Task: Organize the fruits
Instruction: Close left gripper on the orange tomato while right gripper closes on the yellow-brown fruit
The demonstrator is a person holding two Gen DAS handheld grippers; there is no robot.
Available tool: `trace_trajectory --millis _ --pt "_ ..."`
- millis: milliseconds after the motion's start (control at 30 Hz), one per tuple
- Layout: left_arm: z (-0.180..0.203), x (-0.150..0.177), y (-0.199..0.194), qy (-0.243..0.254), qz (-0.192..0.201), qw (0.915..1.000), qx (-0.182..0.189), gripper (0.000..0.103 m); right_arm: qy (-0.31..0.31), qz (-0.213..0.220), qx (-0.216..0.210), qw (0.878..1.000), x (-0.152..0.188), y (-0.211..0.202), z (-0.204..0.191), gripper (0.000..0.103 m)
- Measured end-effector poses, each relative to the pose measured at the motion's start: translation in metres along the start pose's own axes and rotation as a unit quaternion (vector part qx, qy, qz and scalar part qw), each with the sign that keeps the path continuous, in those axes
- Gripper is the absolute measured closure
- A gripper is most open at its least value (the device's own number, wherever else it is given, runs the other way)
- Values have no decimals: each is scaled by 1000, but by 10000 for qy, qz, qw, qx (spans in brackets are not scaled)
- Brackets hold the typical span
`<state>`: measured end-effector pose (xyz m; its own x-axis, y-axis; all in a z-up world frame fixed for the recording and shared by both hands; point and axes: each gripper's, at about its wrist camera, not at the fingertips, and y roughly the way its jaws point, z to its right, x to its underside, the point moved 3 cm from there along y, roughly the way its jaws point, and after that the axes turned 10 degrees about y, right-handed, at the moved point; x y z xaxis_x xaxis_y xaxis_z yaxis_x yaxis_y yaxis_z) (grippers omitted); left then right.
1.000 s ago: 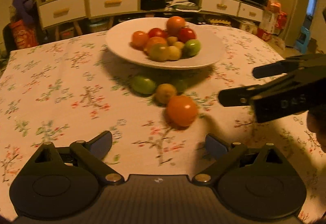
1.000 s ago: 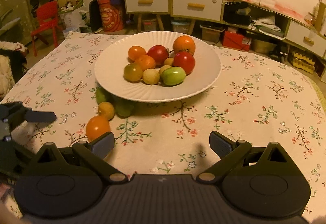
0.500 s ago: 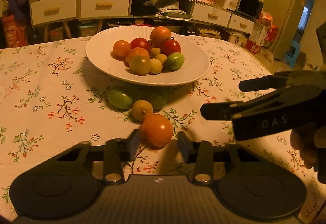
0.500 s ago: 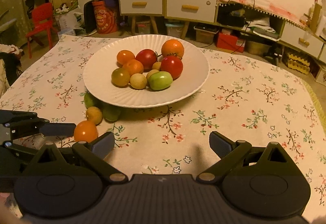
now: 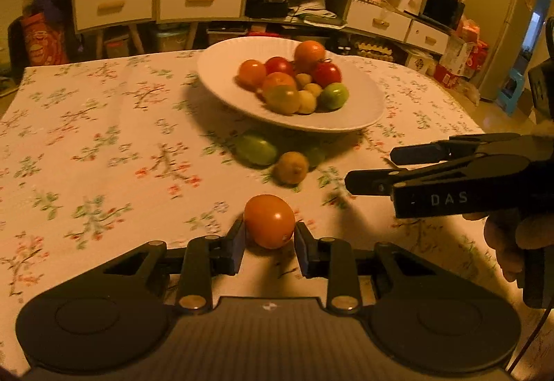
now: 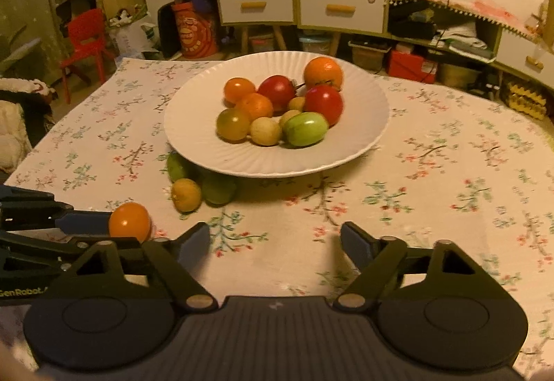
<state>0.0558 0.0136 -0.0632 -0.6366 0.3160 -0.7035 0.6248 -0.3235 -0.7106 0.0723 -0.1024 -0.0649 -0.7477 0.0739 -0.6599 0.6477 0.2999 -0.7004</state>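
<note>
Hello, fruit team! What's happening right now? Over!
Left gripper shut on orange tomato. Right gripper open, empty, jaws just been closing. Plate ahead; yellow fruit and green ones between.

1. The table (image 6: 450,173) wore a cream cloth printed with small red and green flower sprigs.
2. The plate (image 6: 194,145) was plain white, finely ribbed.
3. The fruits on it were red, orange, green and pale yellow.
4. The fruit (image 5: 269,221) between the left tool's (image 5: 269,242) blue pads was orange.
5. A green fruit (image 5: 257,149), perhaps mottled, was blurred.
6. The right tool (image 6: 275,239) was black.
</note>
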Motion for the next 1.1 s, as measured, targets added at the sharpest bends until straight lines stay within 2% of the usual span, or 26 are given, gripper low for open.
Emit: trace_trajectory --millis 167,333,567,633,833,1000,1100 --pt "-11 5 -5 -109 -44 9999 -42 82 -26 25 -209 9998 9 -1 -7 40" --pt "-16 5 -6 -191 -67 9998 -62 82 -104 -43 -520 9986 11 0 -21 57" --pt "-15 5 -6 -165 -85 9998 -53 82 -225 33 -671 9975 11 11 -41 64" --pt "-16 6 -6 -164 -89 9998 -53 82 -162 -3 -732 9972 9 15 -44 71" --pt "-19 6 -6 -197 -105 9997 -64 82 -30 109 -650 9978 3 21 -48 72" --pt "-20 6 -6 -205 -106 9997 -74 82 -33 129 -570 9983 3 23 -51 81" --pt "-20 6 -7 -207 -104 9997 -80 82 -34 120 -577 9983 3 22 -52 81"
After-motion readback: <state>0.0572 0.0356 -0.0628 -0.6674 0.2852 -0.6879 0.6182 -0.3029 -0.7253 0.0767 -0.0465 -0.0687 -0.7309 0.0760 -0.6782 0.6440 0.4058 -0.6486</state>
